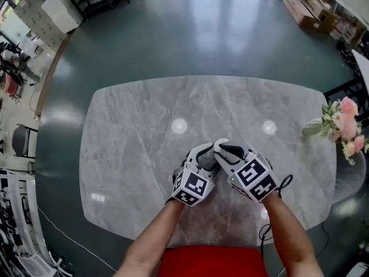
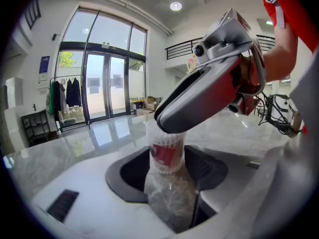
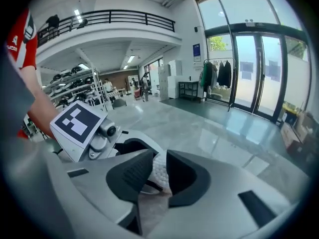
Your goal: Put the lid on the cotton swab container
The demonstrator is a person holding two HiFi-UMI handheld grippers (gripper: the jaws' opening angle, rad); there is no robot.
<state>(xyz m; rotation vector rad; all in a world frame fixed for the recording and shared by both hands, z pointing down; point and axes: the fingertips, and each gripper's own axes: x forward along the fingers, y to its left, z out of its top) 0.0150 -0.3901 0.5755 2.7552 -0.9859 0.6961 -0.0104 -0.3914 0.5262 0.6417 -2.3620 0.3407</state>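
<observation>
The cotton swab container [image 2: 167, 156], a clear tube with a red label and white swab tips at its top, stands upright between the dark pads [image 2: 130, 177] of my left gripper [image 2: 167, 179], which press on its sides. My right gripper [image 2: 168, 125] lies across the container's top from the right. In the right gripper view its jaws stand narrow with the white swab tips [image 3: 159, 172] squeezed between them. I cannot make out a separate lid. In the head view both grippers, left [image 1: 203, 158] and right [image 1: 226, 149], meet nose to nose near the table's front middle and hide the container.
The grey marble table [image 1: 144, 131] carries a bunch of pink flowers [image 1: 343, 123] at its right edge. A black cable [image 1: 270, 231] hangs near my right forearm. Dark polished floor surrounds the table, with shelves and boxes far off.
</observation>
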